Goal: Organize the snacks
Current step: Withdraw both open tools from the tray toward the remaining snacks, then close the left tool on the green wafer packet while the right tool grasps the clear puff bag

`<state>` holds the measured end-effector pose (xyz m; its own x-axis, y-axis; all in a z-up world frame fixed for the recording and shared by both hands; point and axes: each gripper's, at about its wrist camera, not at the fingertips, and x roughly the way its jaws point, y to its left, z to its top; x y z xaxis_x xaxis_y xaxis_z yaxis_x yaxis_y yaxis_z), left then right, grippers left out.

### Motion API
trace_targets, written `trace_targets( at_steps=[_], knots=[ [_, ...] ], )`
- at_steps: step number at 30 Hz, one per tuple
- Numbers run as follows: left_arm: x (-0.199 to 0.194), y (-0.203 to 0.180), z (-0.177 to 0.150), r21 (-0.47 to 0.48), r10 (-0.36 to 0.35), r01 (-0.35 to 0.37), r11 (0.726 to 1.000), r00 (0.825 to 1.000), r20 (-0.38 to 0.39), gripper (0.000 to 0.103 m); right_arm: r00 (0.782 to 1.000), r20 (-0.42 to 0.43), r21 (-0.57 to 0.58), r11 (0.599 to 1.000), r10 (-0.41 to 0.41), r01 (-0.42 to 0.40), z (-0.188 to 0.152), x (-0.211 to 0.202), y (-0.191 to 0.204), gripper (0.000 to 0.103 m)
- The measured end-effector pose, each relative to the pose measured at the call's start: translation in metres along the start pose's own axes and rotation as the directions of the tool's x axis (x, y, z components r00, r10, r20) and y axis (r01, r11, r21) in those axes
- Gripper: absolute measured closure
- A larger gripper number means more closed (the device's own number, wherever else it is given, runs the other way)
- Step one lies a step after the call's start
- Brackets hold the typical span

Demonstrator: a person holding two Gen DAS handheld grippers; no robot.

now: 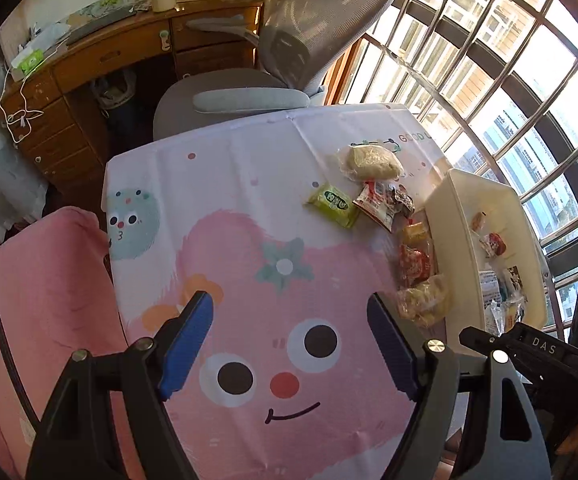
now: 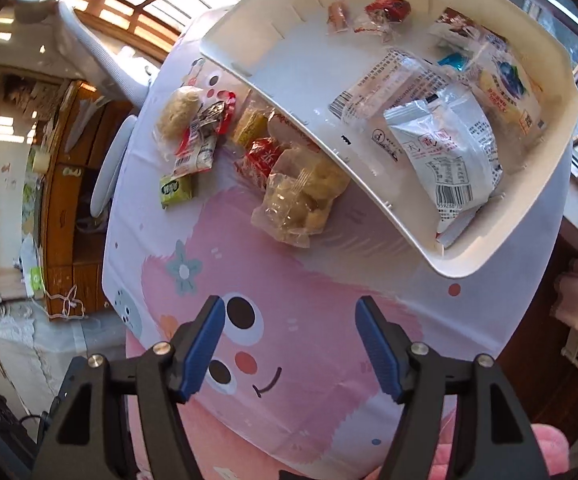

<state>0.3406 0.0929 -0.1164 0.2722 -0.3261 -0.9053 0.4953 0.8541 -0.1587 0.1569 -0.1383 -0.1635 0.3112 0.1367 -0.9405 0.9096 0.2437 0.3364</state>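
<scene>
Loose snacks lie on the pink cartoon tablecloth beside a cream bin: a green packet, a red-and-white packet, a pale rice cake bag, a red packet and a clear bag of yellow pieces. The bin holds several packets, among them a large white one. The clear bag lies against the bin's wall. My left gripper is open and empty above the cloth. My right gripper is open and empty, short of the clear bag.
A grey office chair stands at the table's far edge, with a wooden desk behind it. A barred window runs along the right. A pink cushion lies at the left of the table.
</scene>
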Motion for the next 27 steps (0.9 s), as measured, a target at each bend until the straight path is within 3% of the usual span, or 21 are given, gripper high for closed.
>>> trace_targets(
  at_steps=[9, 20, 27],
  knots=[
    [0.053, -0.012, 0.046, 0.069, -0.011, 0.014, 0.998, 0.999, -0.038, 0.021, 0.996, 0.055, 0.168, 0.984, -0.075, 0.065, 0.005, 0.036, -0.001, 0.034],
    [0.140, -0.033, 0.069, 0.176, -0.076, 0.094, 0.980, 0.991, -0.107, 0.021, 0.973, 0.141, 0.212, 0.966, -0.183, 0.151, 0.024, 0.065, 0.004, 0.034],
    [0.185, -0.044, 0.076, 0.234, -0.103, 0.119, 0.965, 0.992, -0.079, 0.021, 0.961, 0.170, 0.202, 0.963, -0.216, 0.181, 0.037, 0.077, 0.007, 0.034]
  ],
)
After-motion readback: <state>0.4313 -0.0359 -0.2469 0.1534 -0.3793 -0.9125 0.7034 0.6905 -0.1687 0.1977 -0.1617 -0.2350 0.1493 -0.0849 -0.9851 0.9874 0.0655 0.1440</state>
